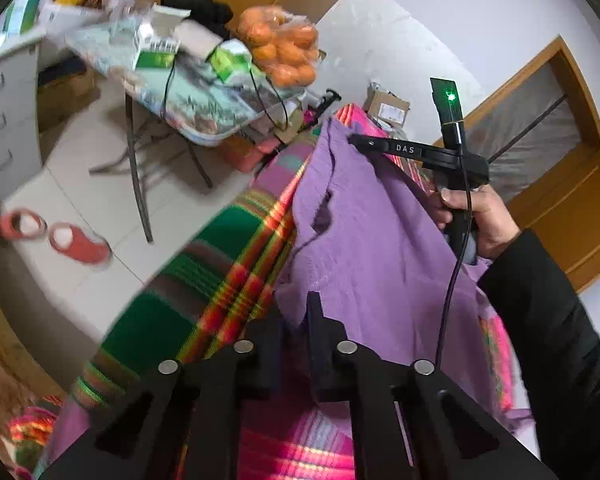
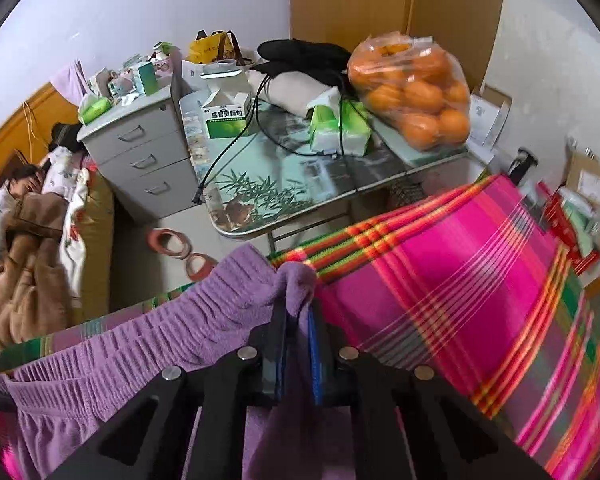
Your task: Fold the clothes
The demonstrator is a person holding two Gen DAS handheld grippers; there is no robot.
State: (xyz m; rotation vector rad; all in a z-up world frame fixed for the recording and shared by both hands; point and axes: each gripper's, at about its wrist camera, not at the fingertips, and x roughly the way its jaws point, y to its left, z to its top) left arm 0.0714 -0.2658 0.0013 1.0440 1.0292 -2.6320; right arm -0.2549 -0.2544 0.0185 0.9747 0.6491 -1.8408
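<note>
A purple fleece garment with an elastic waistband is lifted over a bright striped blanket. In the left wrist view my left gripper is shut on the near edge of the garment. A hand holds my right gripper, which pinches the garment's far corner. In the right wrist view the right gripper is shut on a bunched corner of the purple cloth, and the waistband runs off to the left. The pink and green blanket lies beyond it.
A folding table beside the blanket carries a bag of oranges, tissue packs, boxes and cables. A grey drawer cabinet stands to its left. Red slippers lie on the floor. A person lies under covers at far left.
</note>
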